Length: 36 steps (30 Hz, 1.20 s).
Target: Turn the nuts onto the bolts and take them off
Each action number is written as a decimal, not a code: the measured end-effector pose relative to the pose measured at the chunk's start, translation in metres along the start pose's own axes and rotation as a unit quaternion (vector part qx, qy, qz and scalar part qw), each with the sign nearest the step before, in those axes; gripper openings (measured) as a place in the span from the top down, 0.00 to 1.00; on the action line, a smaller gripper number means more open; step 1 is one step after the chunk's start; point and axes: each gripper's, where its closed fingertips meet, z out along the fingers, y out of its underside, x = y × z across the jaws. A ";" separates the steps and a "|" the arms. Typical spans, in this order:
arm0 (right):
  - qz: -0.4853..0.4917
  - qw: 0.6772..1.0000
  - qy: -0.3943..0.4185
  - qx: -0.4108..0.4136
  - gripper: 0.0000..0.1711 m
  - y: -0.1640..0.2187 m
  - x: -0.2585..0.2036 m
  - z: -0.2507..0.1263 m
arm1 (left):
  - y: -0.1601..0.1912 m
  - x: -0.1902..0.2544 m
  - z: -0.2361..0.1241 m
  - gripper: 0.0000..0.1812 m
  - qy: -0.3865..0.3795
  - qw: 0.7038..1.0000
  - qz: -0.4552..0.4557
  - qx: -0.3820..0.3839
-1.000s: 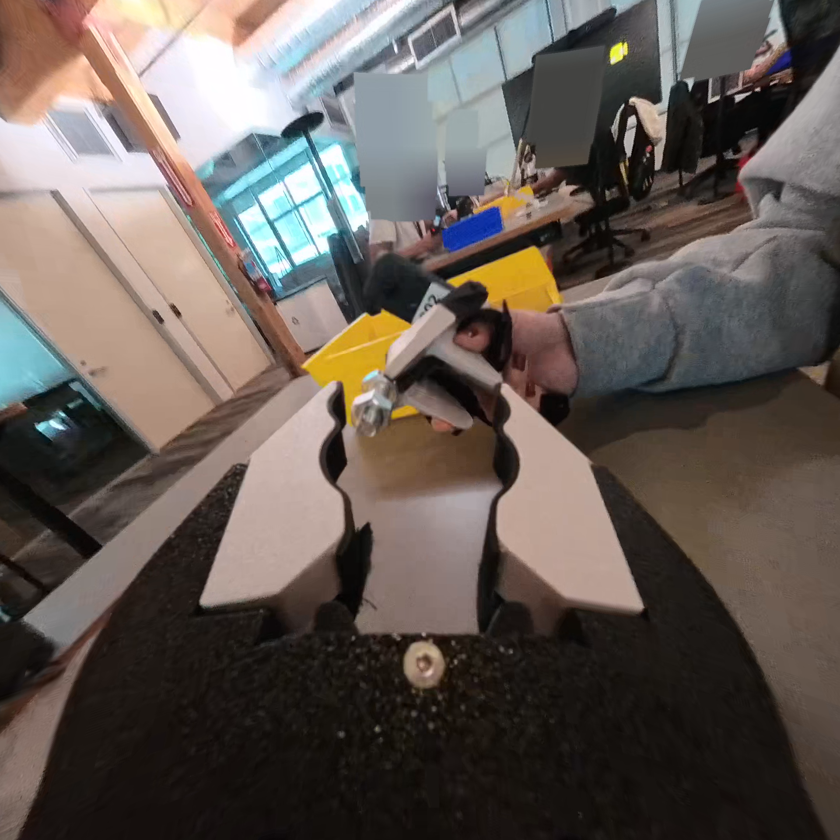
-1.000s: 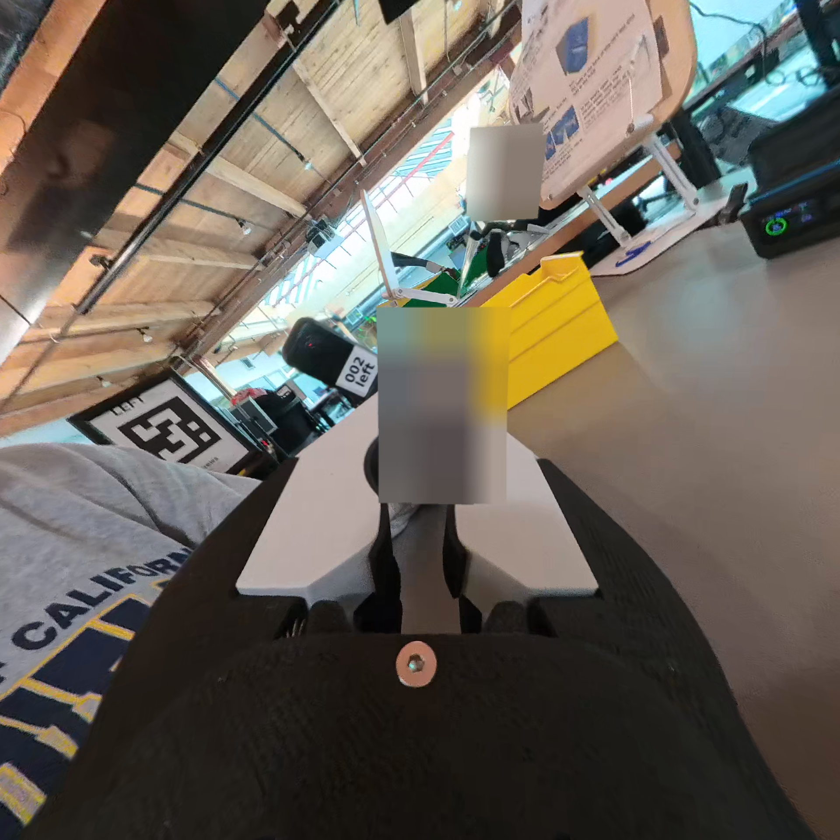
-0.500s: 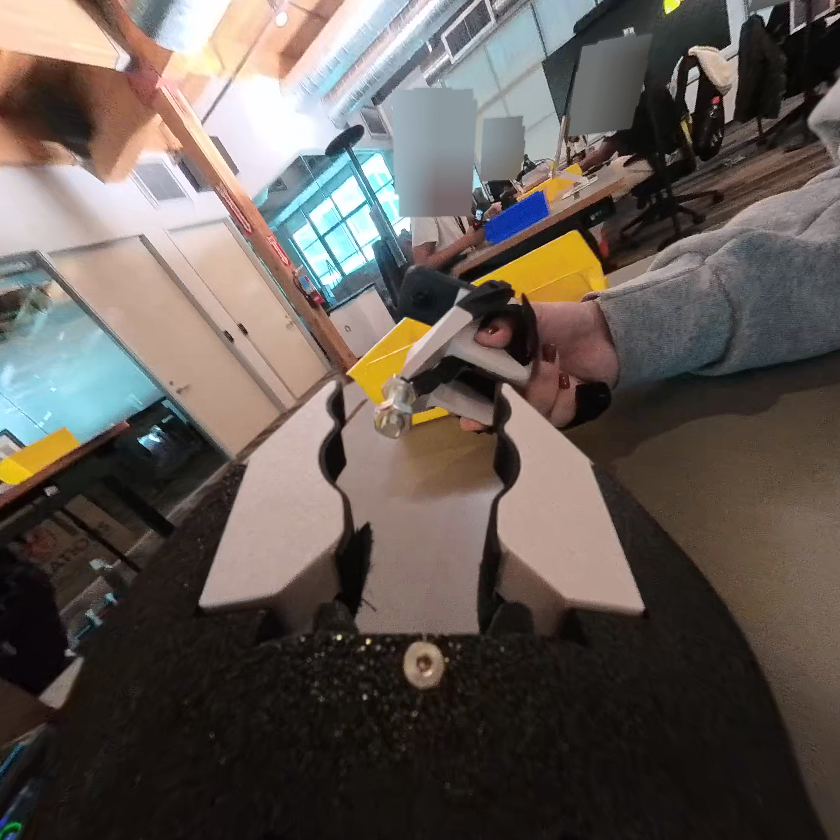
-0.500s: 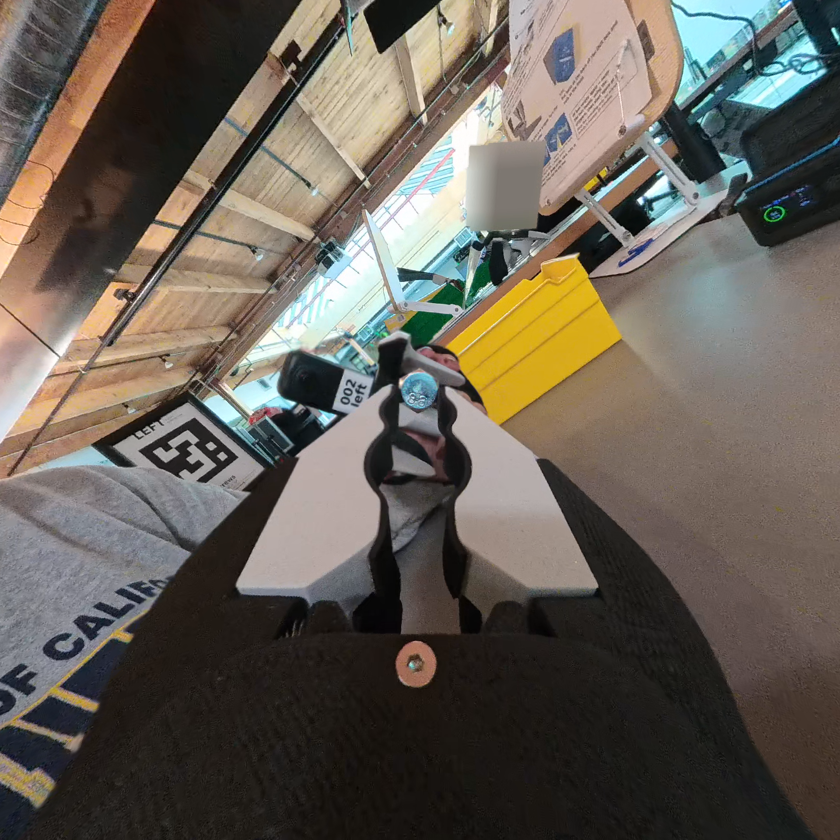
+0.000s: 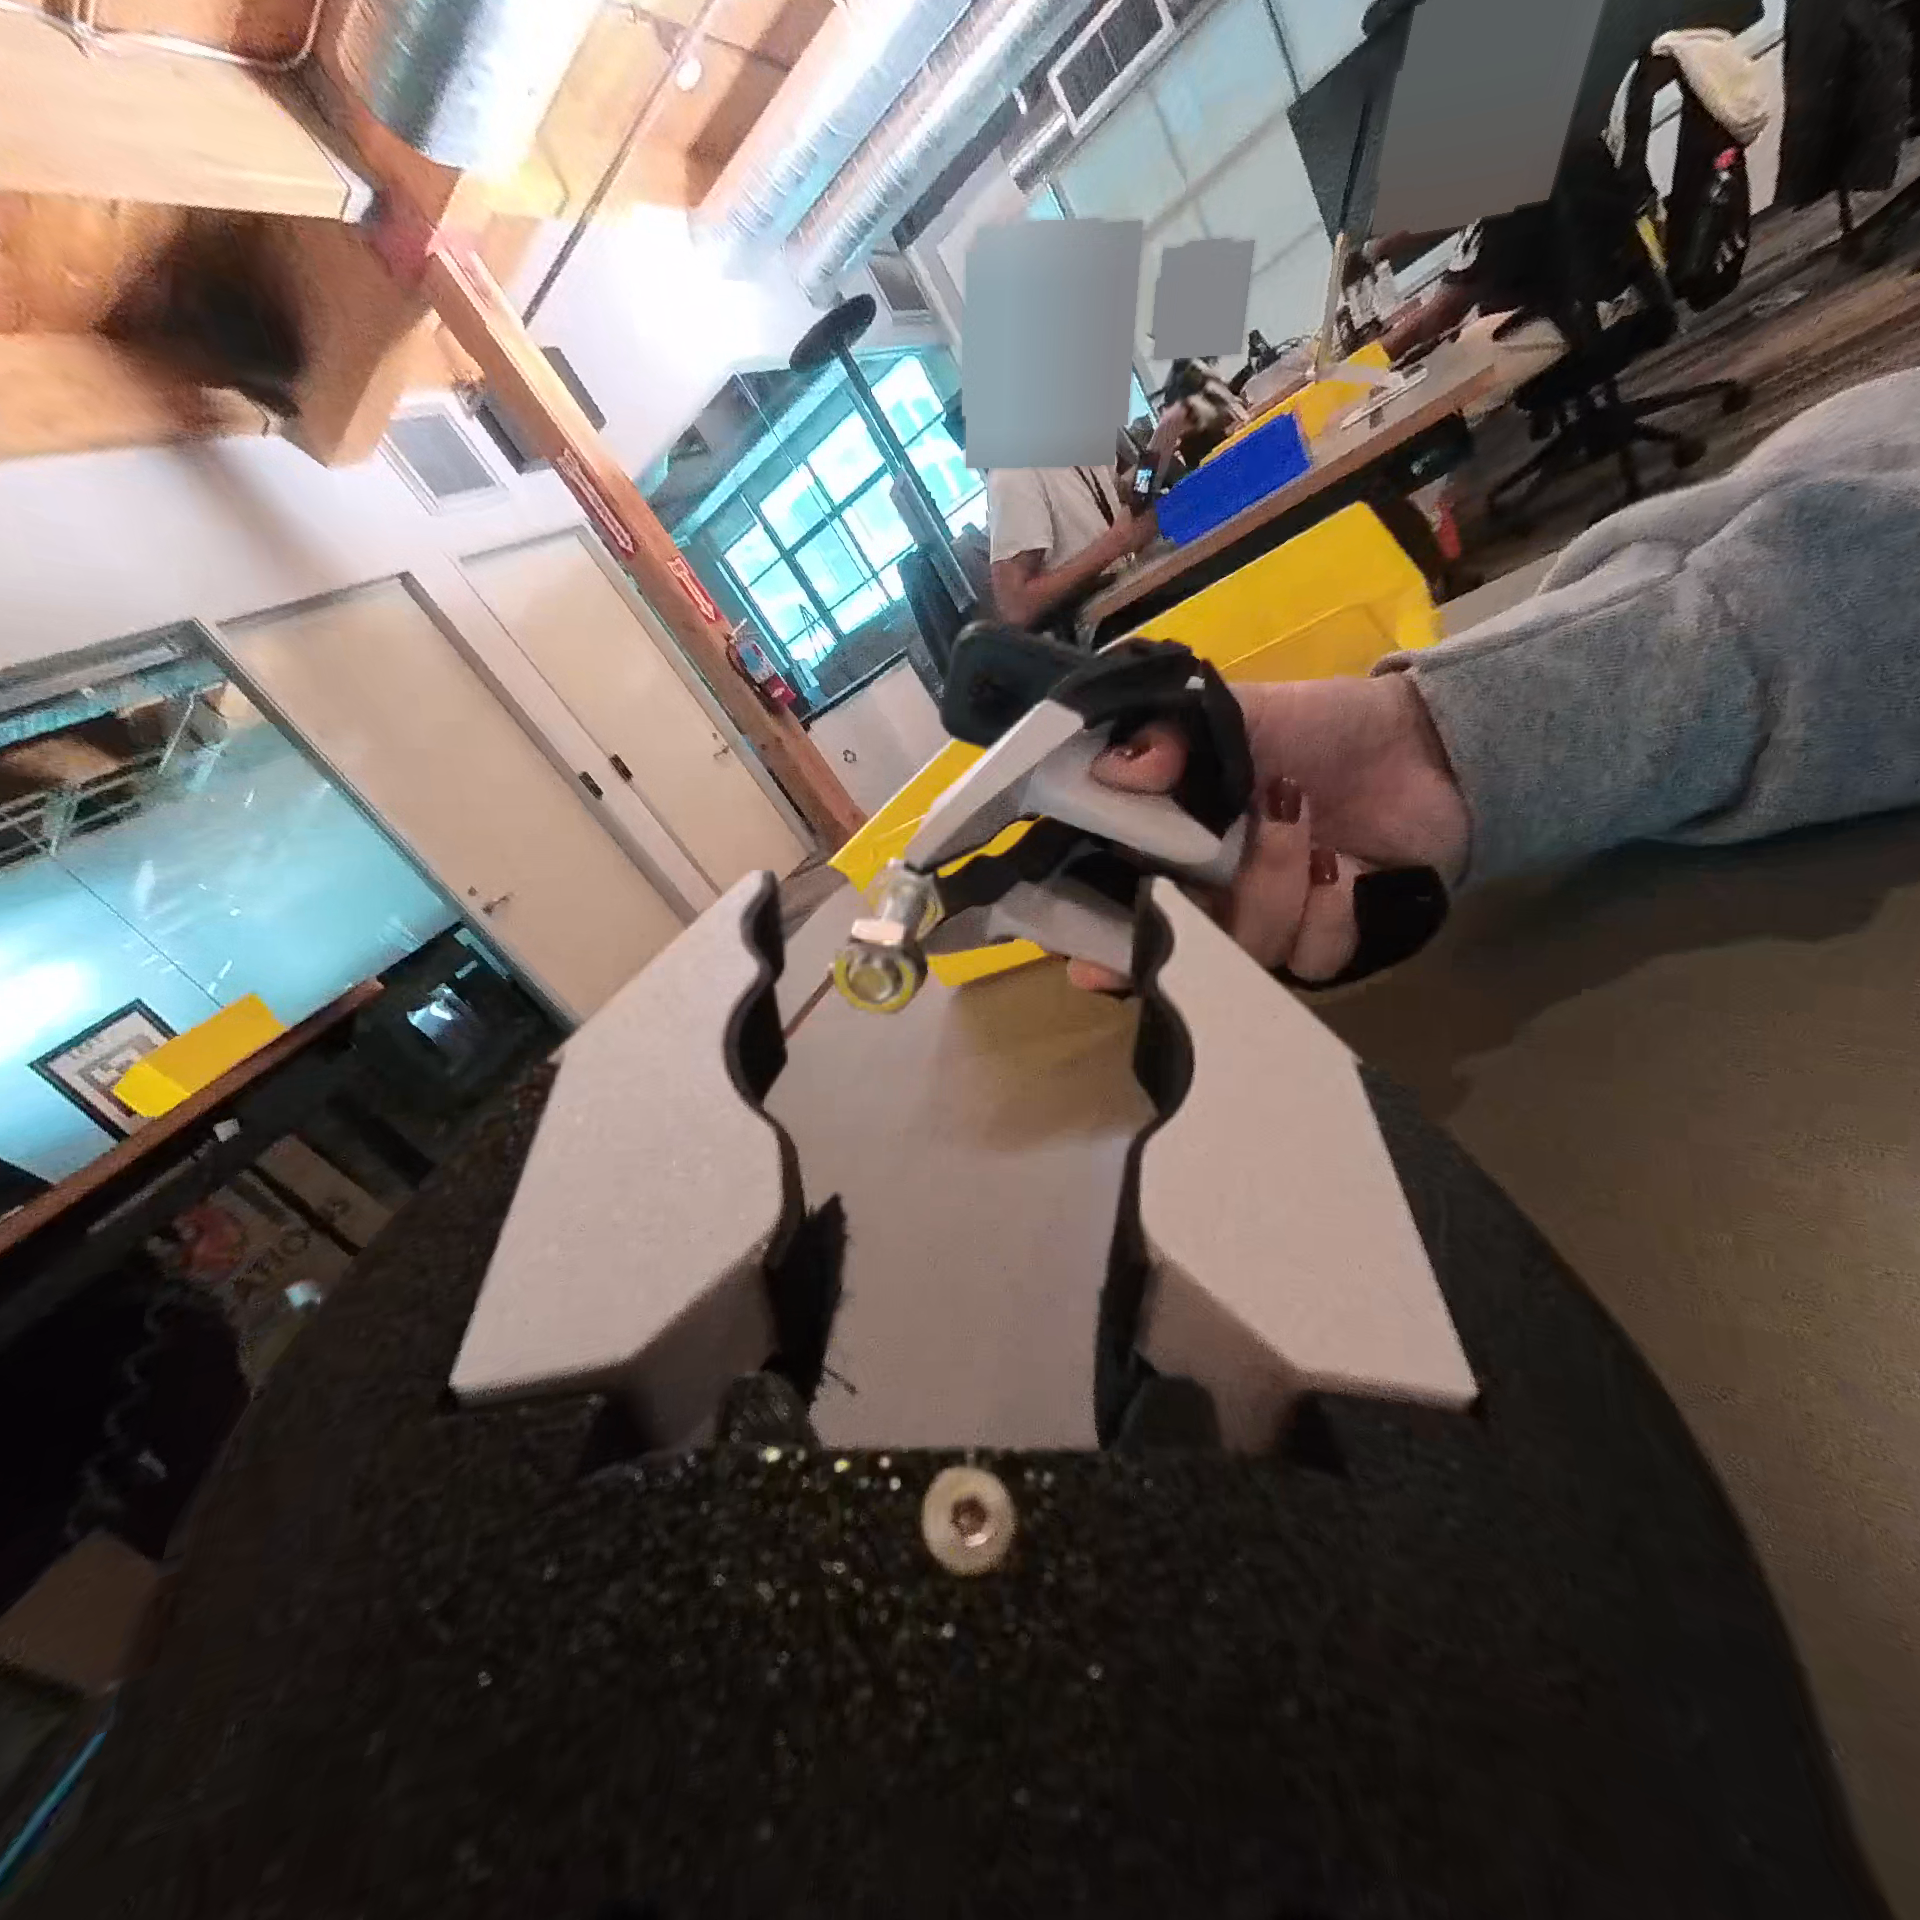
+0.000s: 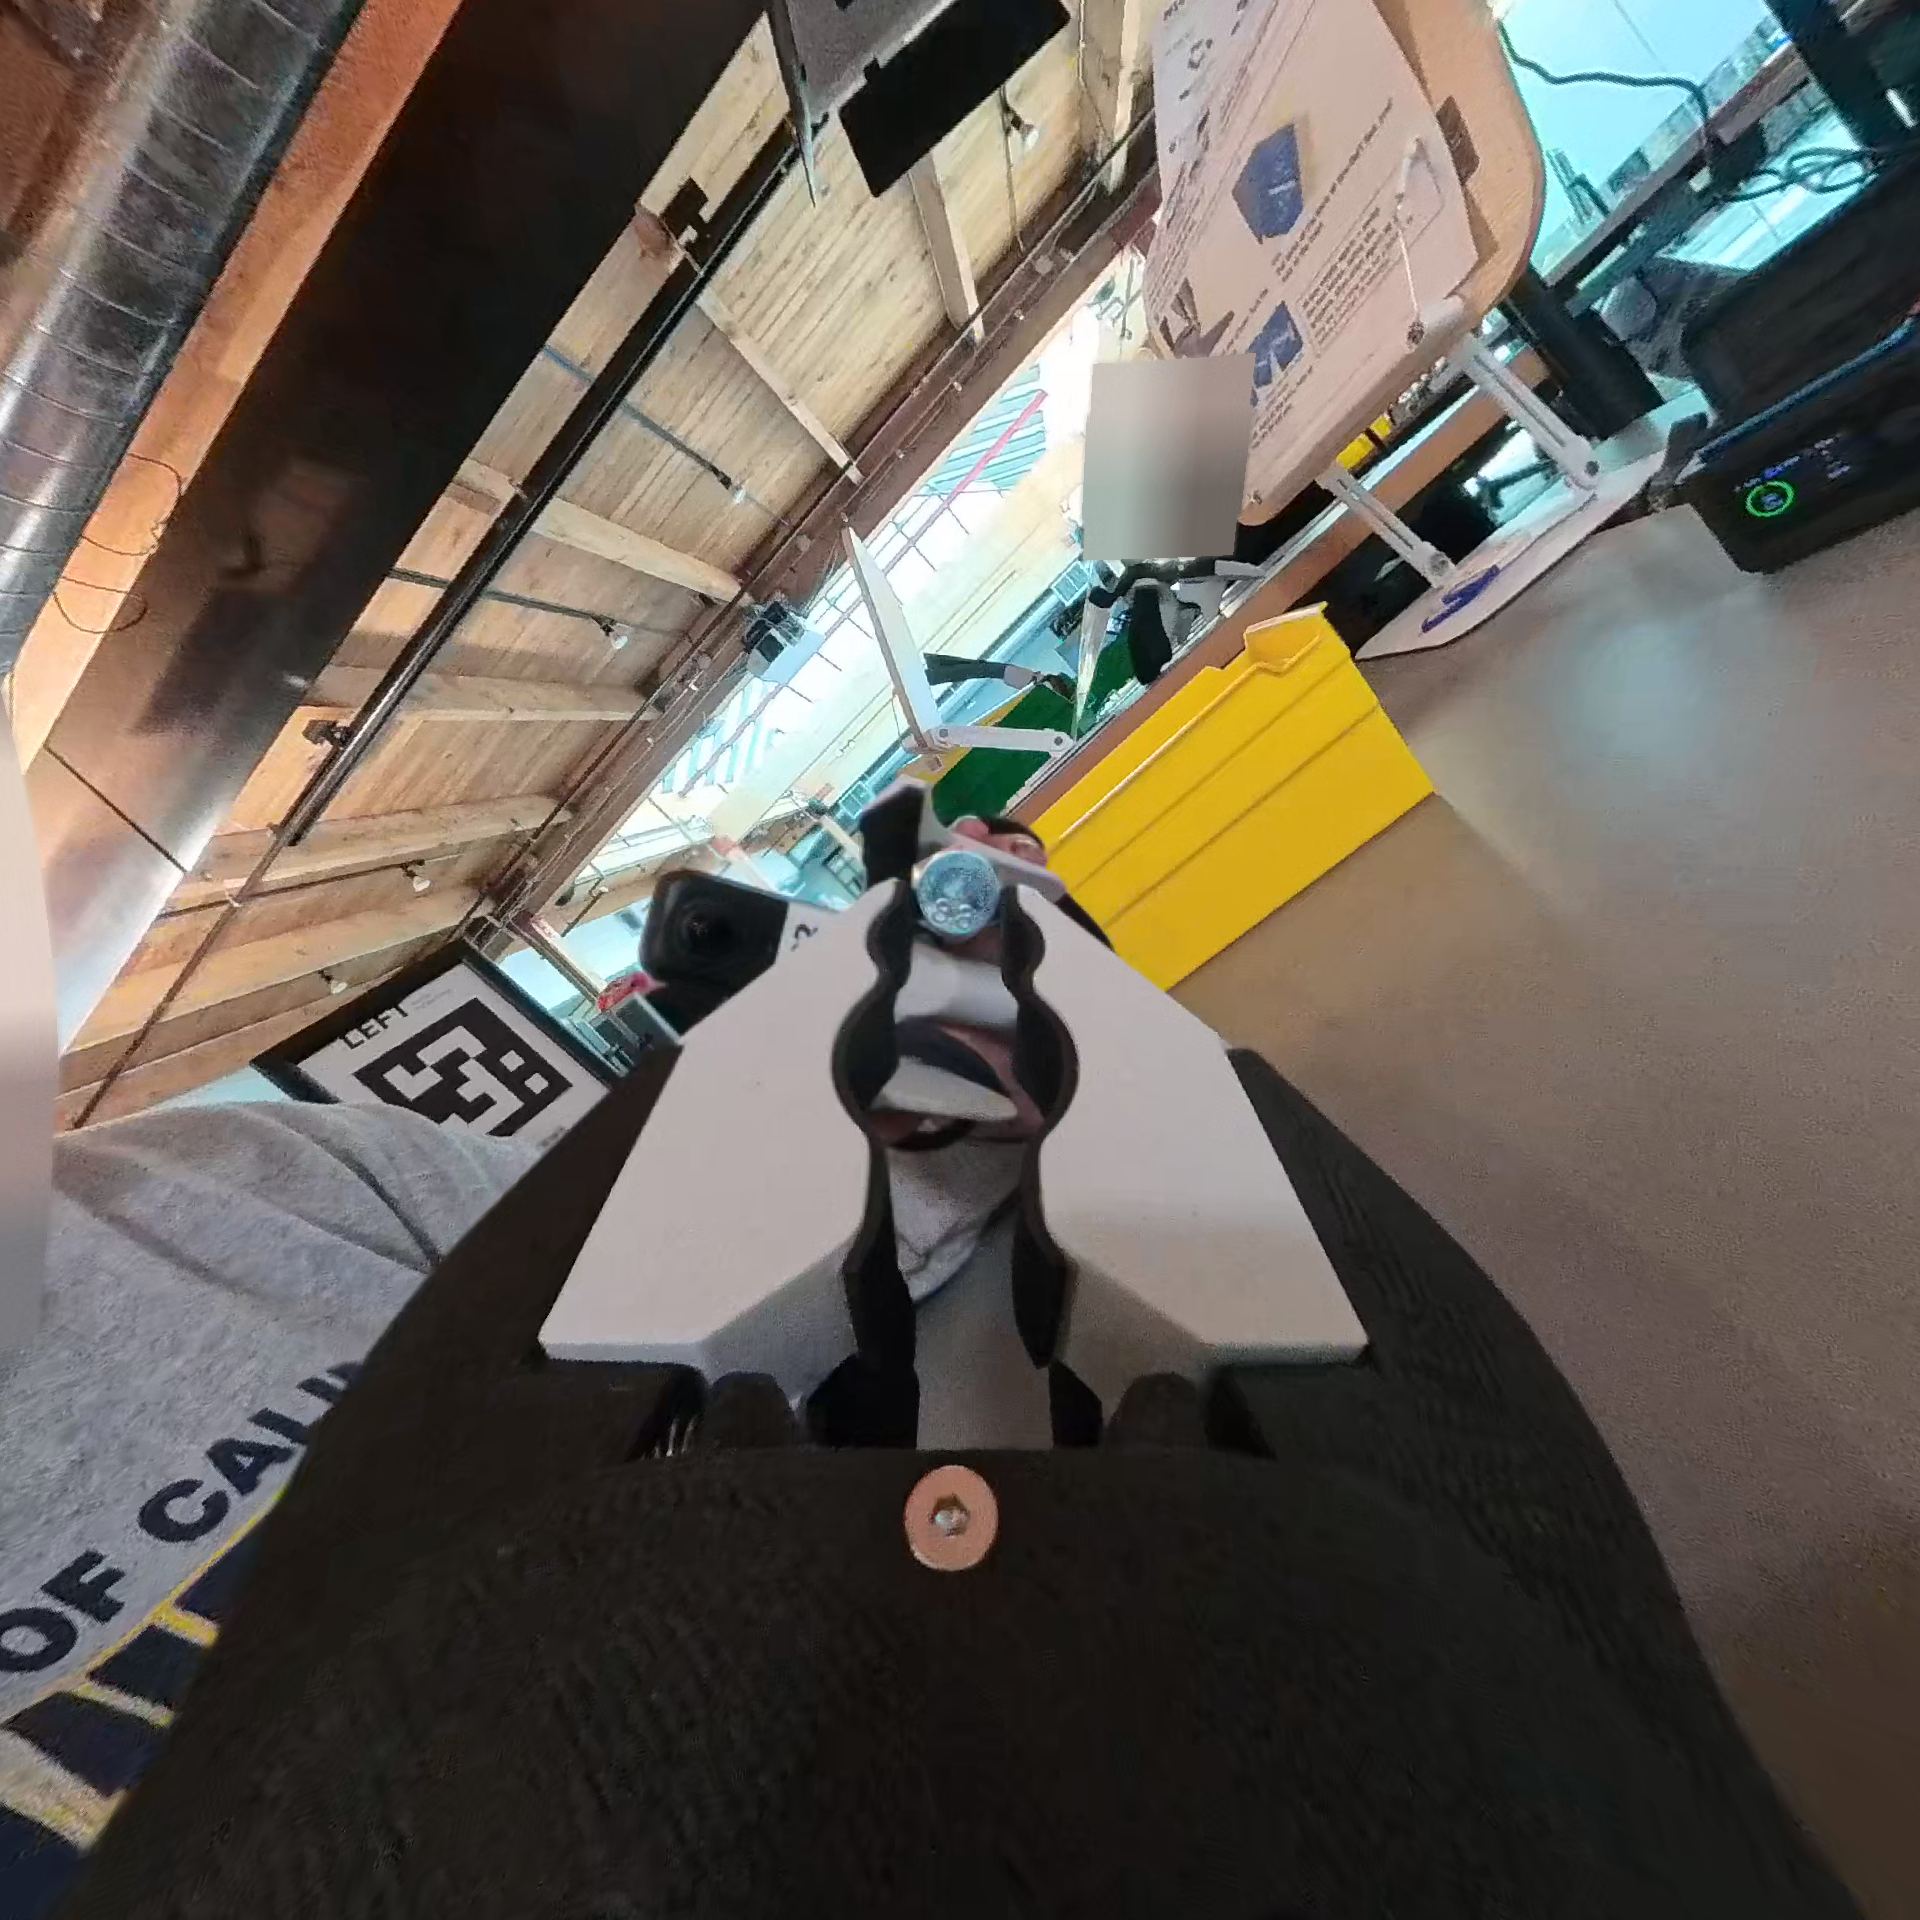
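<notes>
Worktop [image 5: 1662, 1195] of plain grey-beige fills the right and lower right of both views, matte and bare where it shows. In the left wrist view a yellow bin [image 5: 1299, 623] stands on it behind the hand [image 5: 1340, 821] in a grey sleeve [image 5: 1683, 686] that carries the right gripper [image 5: 914, 883]. Farther back, in the upper right of the frame, are desks with a blue bin [image 5: 1231, 494], office chairs and a seated person [image 5: 1049, 540]; pale doors [image 5: 582, 769], a glass partition and a timber post [image 5: 644, 561] fill the left, with ducts along the ceiling.

The left gripper [image 5: 956, 997] has its grey fingers [image 5: 644, 1164] spread wide and holds nothing. Between their tips, in the centre of the frame, the bolt [image 5: 883, 956] with a nut on it sits clamped in the right gripper's fingers, its end pointing at the camera.

In the right wrist view the right gripper [image 6: 956, 914] is closed down on the bolt [image 6: 956, 896] at its tips, in the centre of the frame, with the bolt head facing the lens. Beyond it is the left gripper [image 6: 935, 831] with its black camera. A plank ceiling with beams covers the upper left, a pale signboard [image 6: 1351, 208] stands at the upper right, and a yellow bin [image 6: 1226, 790] rests on the worktop [image 6: 1610, 1039] to the right of centre.
</notes>
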 end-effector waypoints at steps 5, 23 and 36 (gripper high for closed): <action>-0.005 0.998 -0.060 0.028 0.92 -0.009 -0.025 0.000 | 0.043 0.020 0.008 0.68 0.067 0.992 -0.028 -0.105; -0.011 1.000 -0.023 0.018 0.92 -0.005 -0.010 -0.001 | 0.037 0.007 0.008 0.69 0.027 0.996 -0.029 -0.083; -0.001 0.997 -0.070 0.036 0.91 -0.009 -0.025 -0.002 | 0.015 0.005 0.005 0.73 0.006 0.999 0.019 -0.036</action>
